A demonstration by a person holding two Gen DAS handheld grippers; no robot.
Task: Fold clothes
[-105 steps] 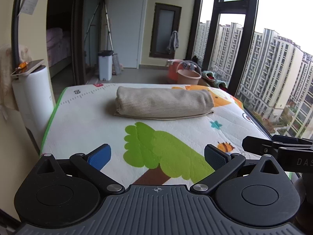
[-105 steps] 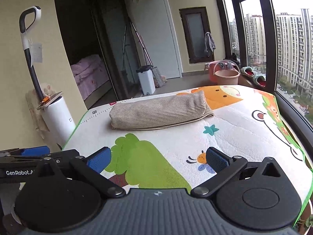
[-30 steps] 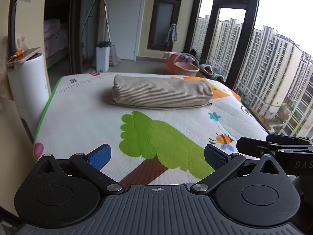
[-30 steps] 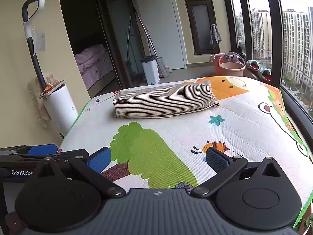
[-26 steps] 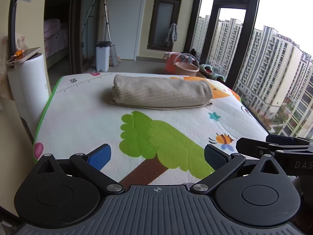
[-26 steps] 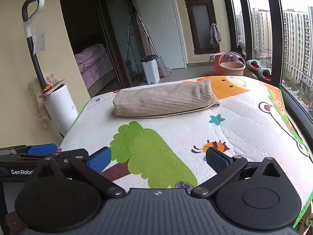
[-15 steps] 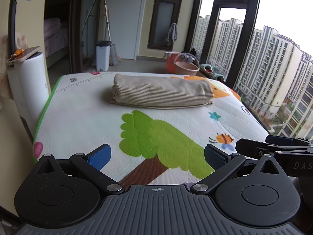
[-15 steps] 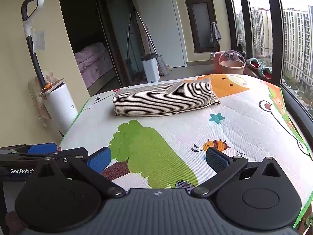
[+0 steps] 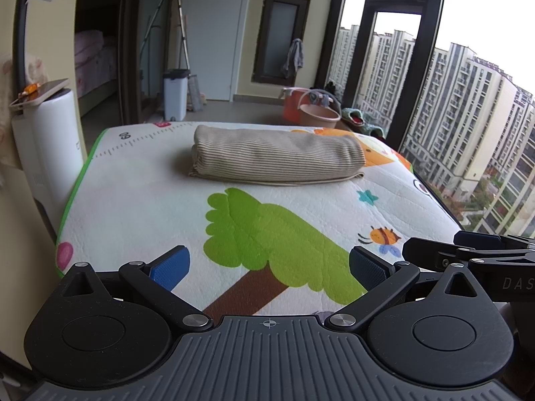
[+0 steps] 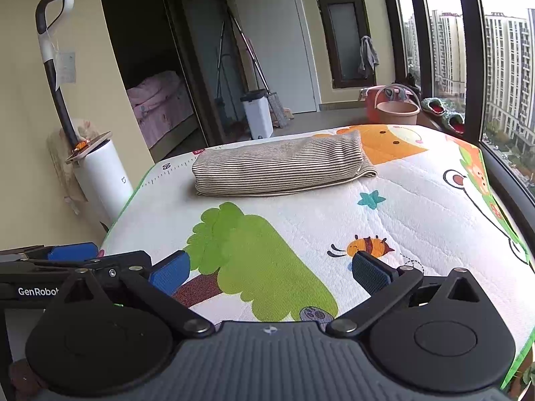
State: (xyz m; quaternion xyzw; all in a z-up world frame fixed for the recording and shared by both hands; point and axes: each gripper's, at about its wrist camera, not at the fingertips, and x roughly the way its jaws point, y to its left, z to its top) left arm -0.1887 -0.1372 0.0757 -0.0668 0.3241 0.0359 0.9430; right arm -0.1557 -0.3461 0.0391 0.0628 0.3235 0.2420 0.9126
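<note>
A beige striped garment lies folded into a long bundle at the far side of the cartoon play mat. It also shows in the right wrist view on the mat. My left gripper is open and empty, held over the mat's near edge, well short of the garment. My right gripper is open and empty, beside the left one at the near edge. Each gripper shows at the side of the other's view.
A white cylinder appliance with a phone on top stands left of the mat. A window wall runs along the right. Buckets and a white bin stand on the floor beyond the mat.
Both grippers have pulled back a little and lifted since 3.5 s ago. Over the last second almost nothing moved. The garment has stayed in place.
</note>
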